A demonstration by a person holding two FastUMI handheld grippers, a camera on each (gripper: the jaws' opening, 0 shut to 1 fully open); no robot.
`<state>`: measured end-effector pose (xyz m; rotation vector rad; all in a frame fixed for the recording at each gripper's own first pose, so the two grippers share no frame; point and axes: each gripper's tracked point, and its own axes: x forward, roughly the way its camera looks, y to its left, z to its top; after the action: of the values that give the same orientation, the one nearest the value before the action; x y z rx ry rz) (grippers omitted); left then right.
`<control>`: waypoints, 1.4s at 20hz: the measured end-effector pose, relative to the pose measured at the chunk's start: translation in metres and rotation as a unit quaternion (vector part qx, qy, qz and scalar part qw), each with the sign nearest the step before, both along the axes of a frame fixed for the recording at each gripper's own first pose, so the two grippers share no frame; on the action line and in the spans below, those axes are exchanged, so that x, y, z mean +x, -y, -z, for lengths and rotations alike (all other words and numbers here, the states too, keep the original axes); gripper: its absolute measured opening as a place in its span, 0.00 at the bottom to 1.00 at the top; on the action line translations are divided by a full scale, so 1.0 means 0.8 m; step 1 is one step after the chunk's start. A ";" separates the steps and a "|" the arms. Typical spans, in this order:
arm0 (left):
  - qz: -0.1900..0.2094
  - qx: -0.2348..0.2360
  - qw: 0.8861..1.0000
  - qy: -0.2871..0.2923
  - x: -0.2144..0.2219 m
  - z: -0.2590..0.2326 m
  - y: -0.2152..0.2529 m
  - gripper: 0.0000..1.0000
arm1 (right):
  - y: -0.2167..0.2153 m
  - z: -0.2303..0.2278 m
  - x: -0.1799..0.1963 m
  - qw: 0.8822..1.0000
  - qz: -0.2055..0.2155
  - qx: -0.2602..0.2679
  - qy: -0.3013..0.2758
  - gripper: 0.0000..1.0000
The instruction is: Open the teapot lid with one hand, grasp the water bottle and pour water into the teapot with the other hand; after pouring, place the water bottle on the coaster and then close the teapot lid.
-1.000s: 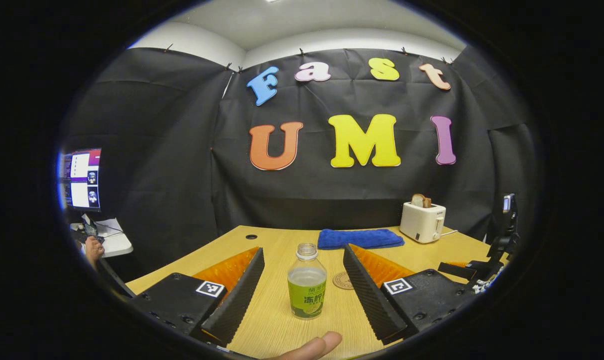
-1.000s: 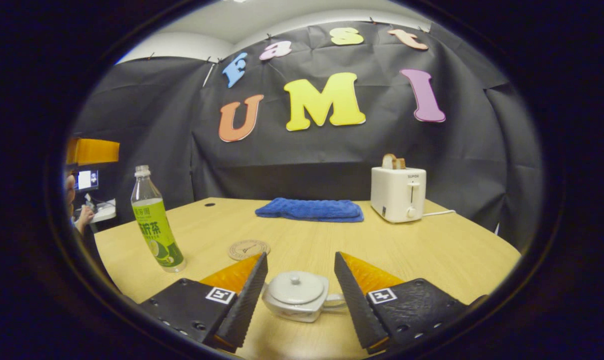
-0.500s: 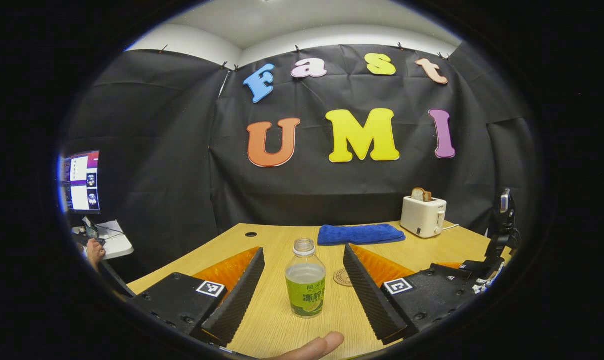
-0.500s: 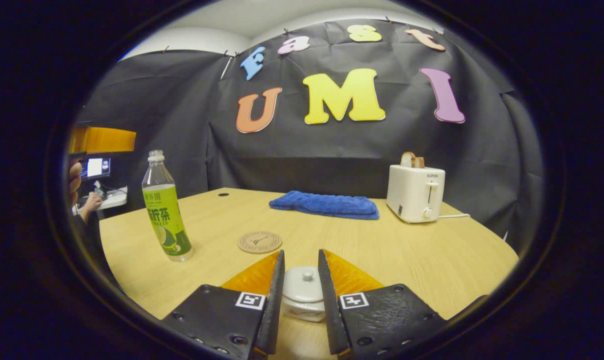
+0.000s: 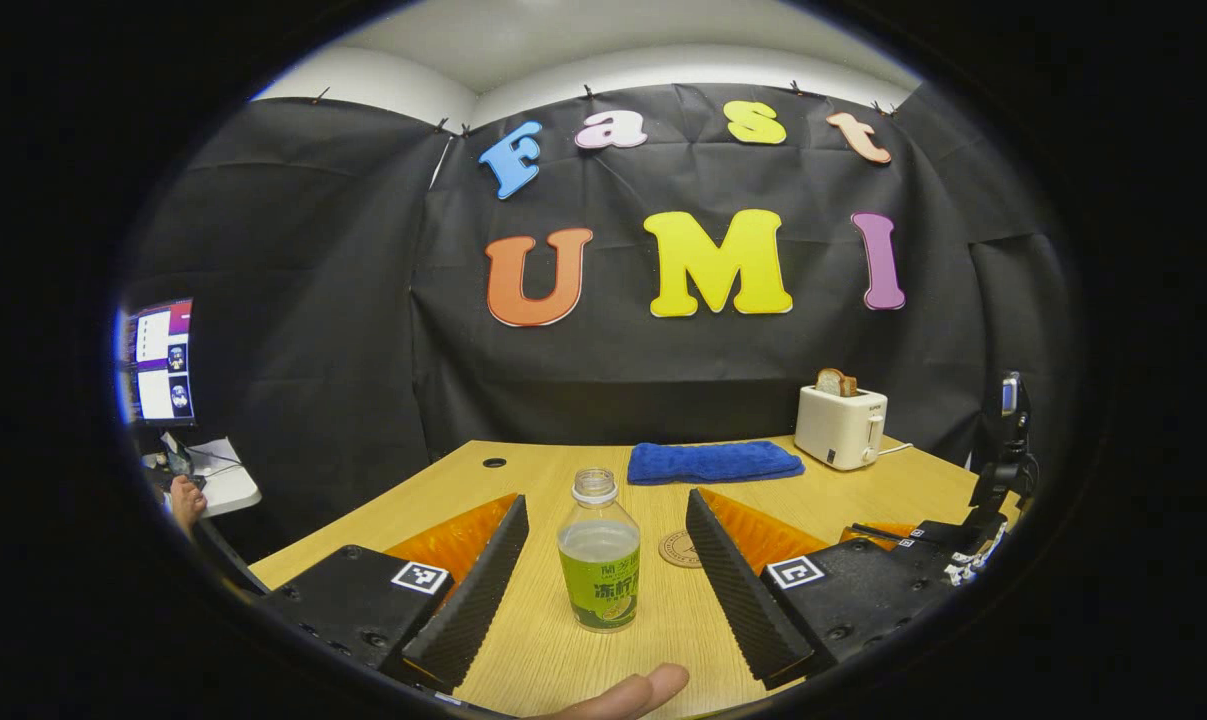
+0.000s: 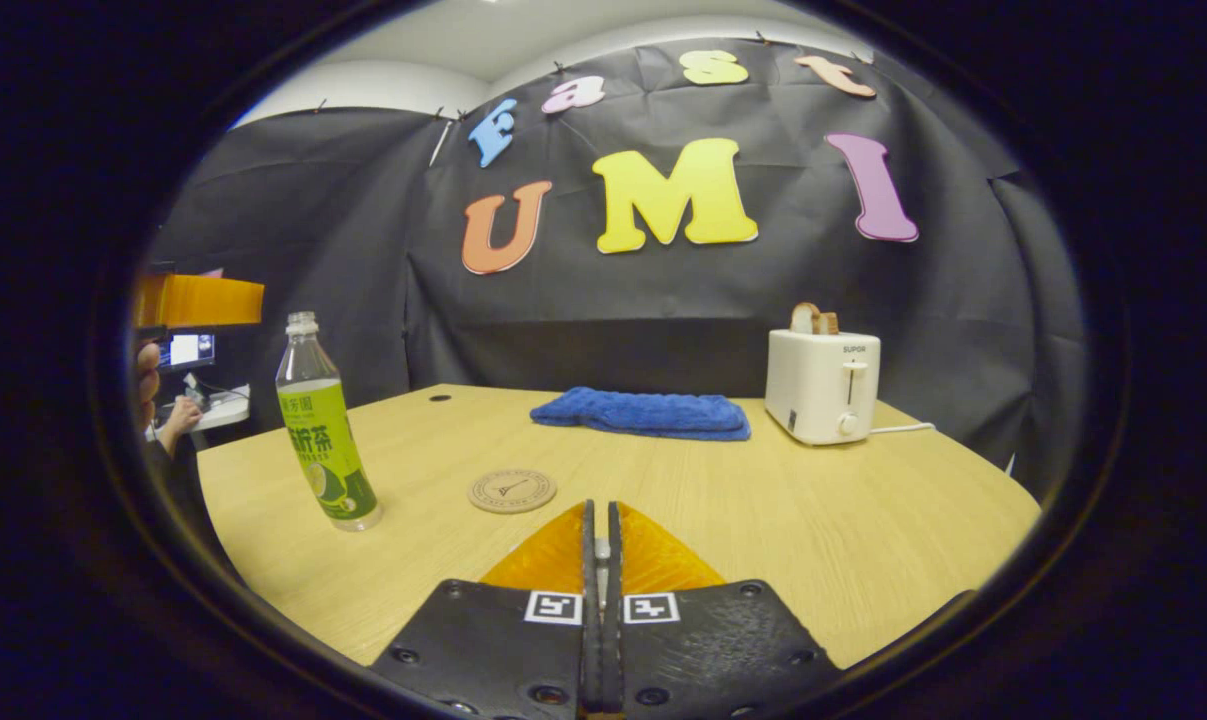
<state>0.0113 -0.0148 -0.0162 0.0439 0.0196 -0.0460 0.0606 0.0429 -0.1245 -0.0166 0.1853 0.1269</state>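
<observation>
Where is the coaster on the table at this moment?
In the right gripper view the coaster lies flat on the table, right of the water bottle and in front of the blue towel.

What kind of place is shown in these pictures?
Probably a recording booth set up as a small kitchen scene: black cloth wall, wooden table with a toaster, blue towel and coaster, a monitor at the side.

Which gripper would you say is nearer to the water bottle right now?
Left. The left gripper is open, its fingers either side of the water bottle without touching; the right gripper sits well off to the bottle's right.
</observation>
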 end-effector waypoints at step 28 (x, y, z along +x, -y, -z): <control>0.039 -0.040 0.998 -0.040 0.059 0.067 -0.009 0.99 | 0.012 -0.135 -0.081 0.996 -0.023 0.019 0.090 0.00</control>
<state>0.0587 -0.0079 -0.0699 -0.0369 0.0963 -0.1256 -0.0043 0.0335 -0.0163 0.0063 0.0030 0.1740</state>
